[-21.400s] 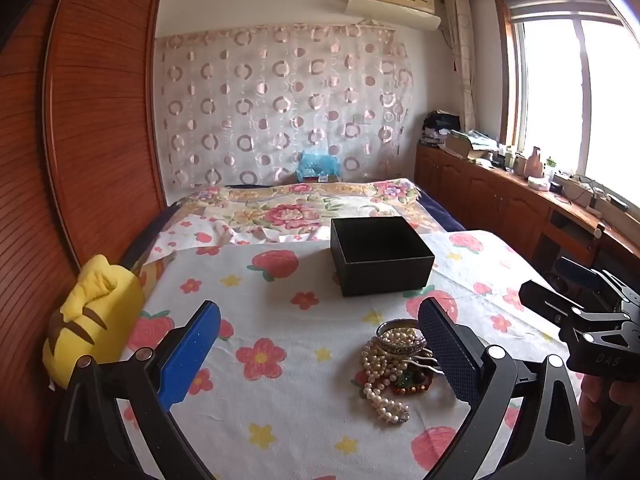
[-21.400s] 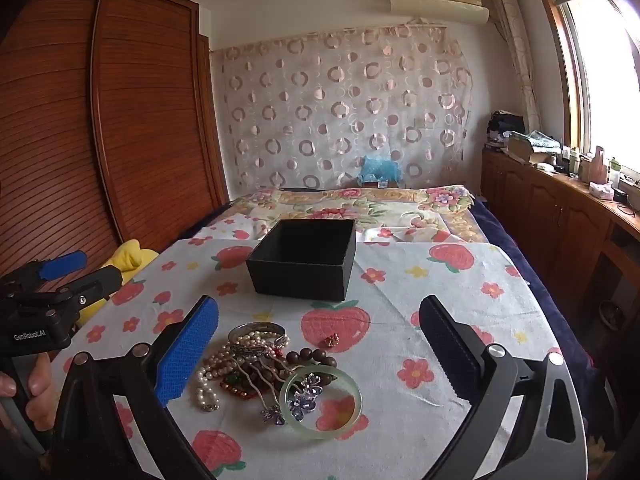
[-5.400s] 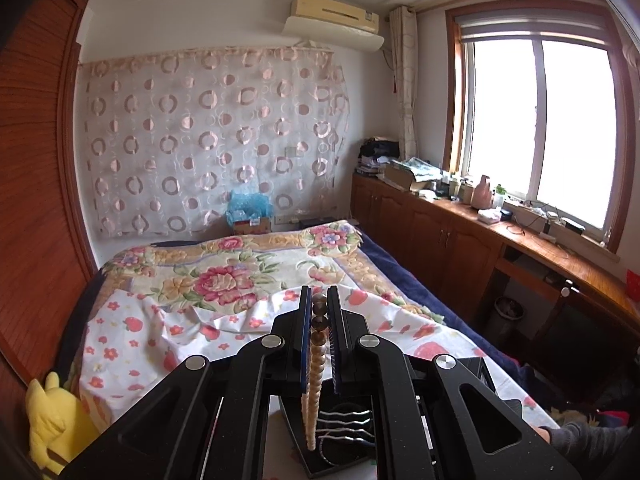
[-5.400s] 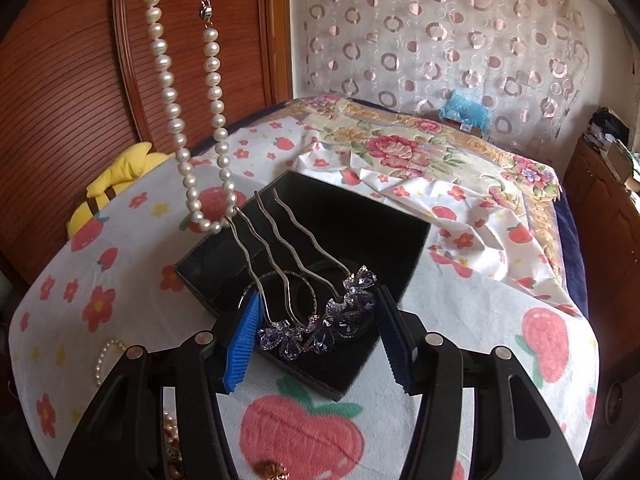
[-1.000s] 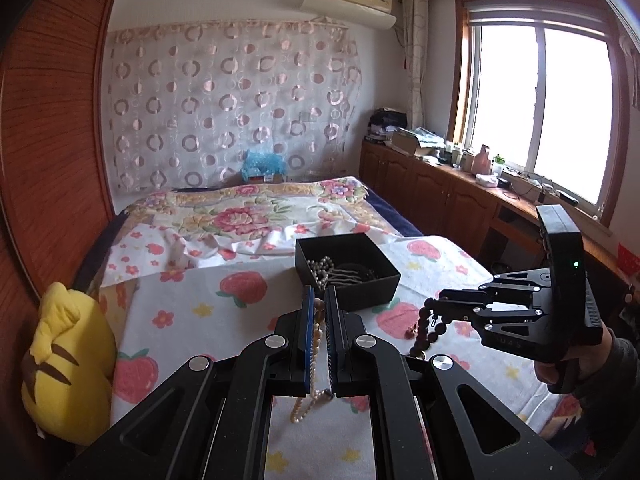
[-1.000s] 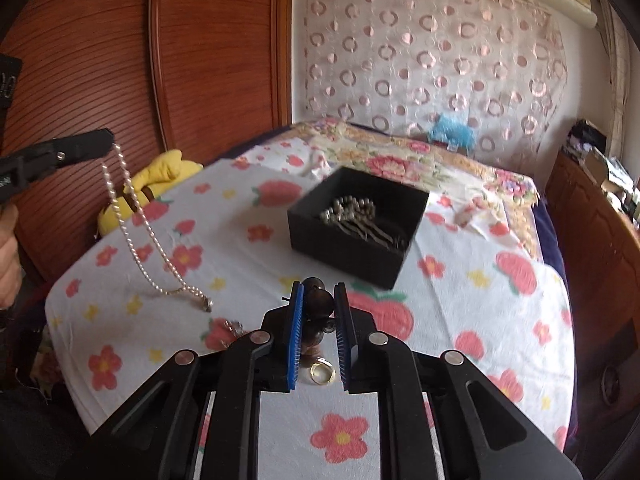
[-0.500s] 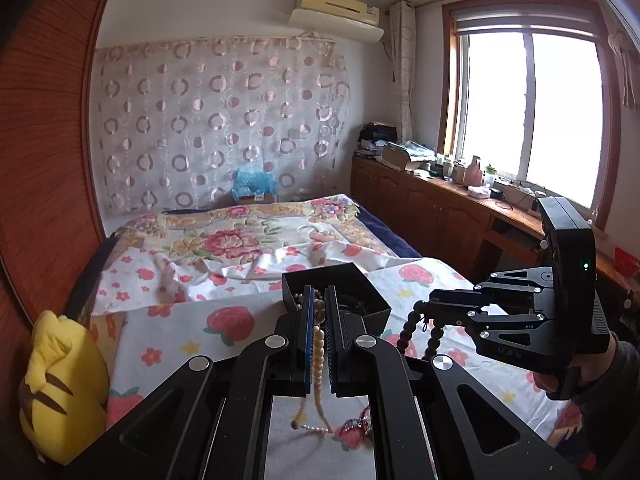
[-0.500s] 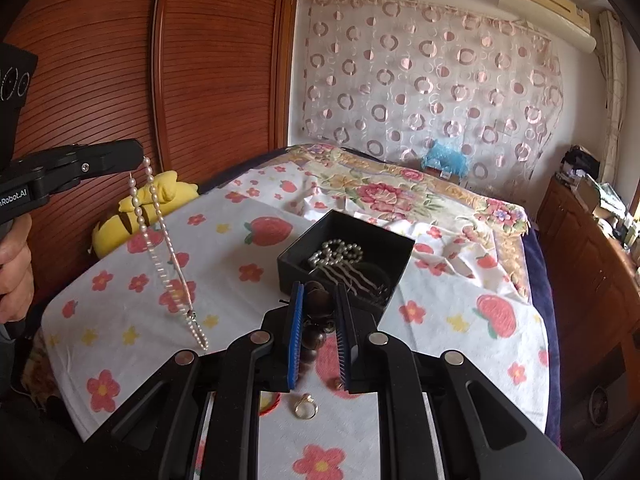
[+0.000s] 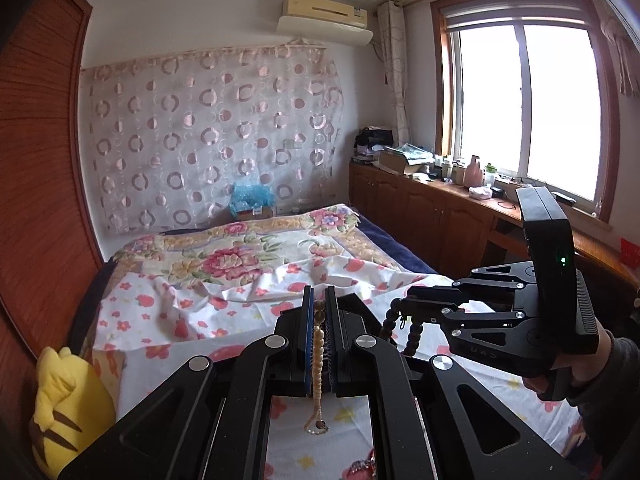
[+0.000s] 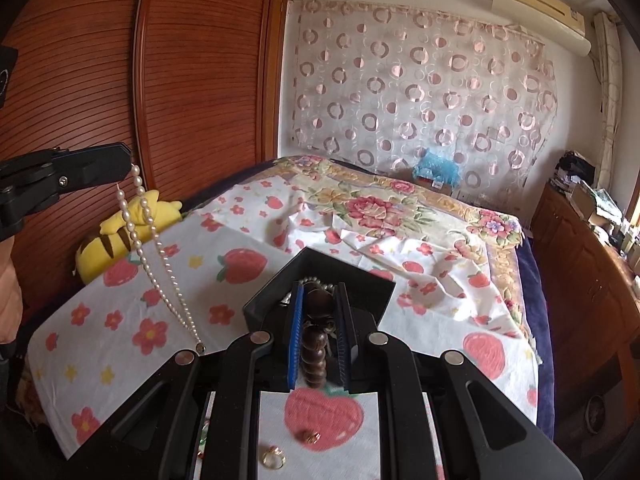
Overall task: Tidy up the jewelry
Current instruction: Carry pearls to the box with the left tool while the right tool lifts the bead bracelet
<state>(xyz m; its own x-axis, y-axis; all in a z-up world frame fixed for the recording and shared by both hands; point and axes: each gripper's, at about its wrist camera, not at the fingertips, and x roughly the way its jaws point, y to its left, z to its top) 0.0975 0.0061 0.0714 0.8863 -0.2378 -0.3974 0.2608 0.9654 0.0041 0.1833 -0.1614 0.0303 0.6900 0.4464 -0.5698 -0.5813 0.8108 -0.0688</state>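
In the right wrist view, two small gold rings lie on the strawberry-print sheet at 6 o'clock, nearest the lens. Just beyond them the right gripper is clamped on a dark wooden bead bracelet, which hangs between its blue pads above the black box; a pearl strand already lies inside the box. At 9 o'clock the left gripper pinches a pearl necklace, which dangles with its clasp just above the sheet. Farther off at 10 o'clock, a yellow plush toy rests against the wooden wardrobe.
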